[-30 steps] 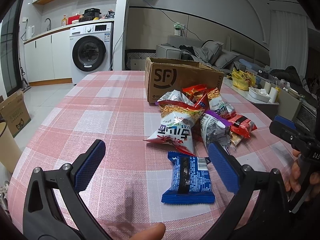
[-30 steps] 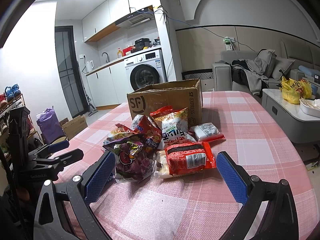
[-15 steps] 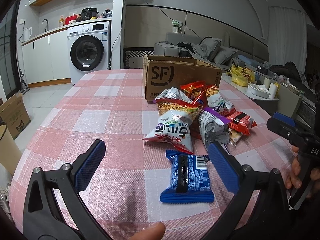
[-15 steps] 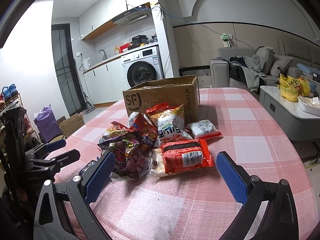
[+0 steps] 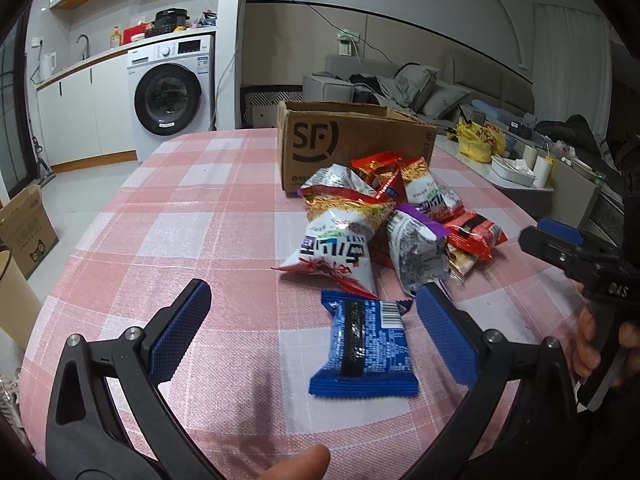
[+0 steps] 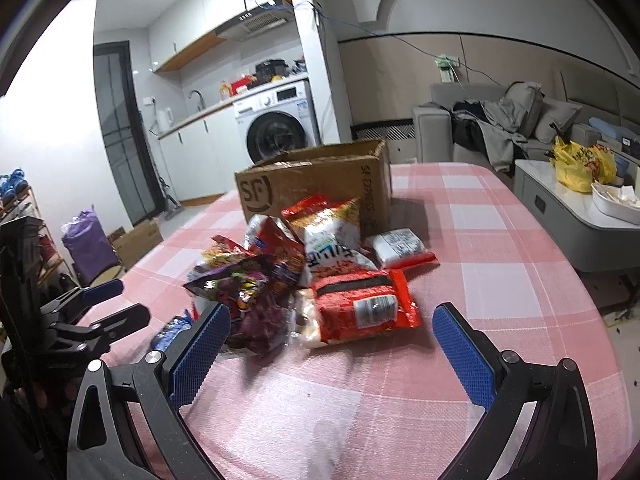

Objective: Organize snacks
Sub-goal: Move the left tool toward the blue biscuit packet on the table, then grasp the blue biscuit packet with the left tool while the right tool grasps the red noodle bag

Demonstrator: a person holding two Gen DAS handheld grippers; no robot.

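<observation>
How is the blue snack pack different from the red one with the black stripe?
The blue snack pack lies alone on the pink checked tablecloth, apart from the pile; the red pack with the black stripe sits at the pile's edge, lying on other bags. The blue one lies between the open fingers of the left gripper; the red one lies just ahead of the open right gripper. Both are flat, sealed, and show a barcode.

Blue packet mostly hidden behind the right gripper's left finger. Inside of the cardboard box not visible from either view. Pale packet largely buried under the red packet; print unreadable.
</observation>
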